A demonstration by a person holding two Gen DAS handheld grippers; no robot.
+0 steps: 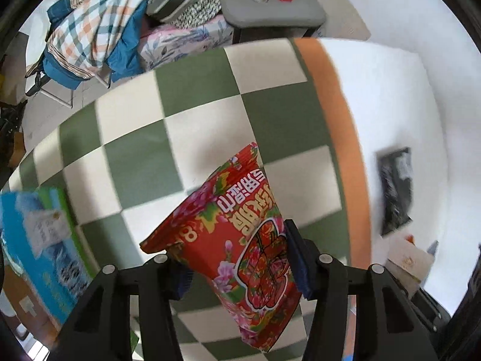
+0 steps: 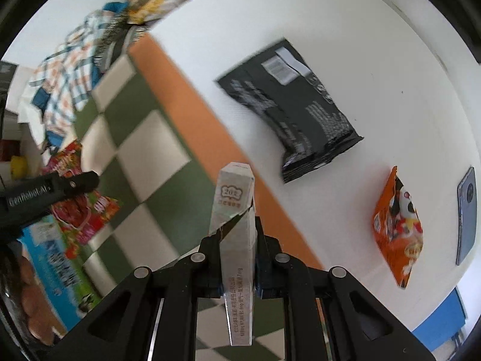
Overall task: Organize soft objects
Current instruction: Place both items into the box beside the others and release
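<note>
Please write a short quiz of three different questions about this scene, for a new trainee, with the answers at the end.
1. True or false: the right gripper holds an orange snack bag.
2. What does the left gripper hold? A) blue box B) red flowered packet C) phone
3. Which colour is the strip along the edge of the checkered mat?

Key:
1. False. It is shut on a slim white box; the orange snack bag lies on the white table.
2. B, the red flowered packet.
3. Orange.

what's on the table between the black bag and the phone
In the right wrist view, an orange snack bag lies between the black bag and the phone.
</note>
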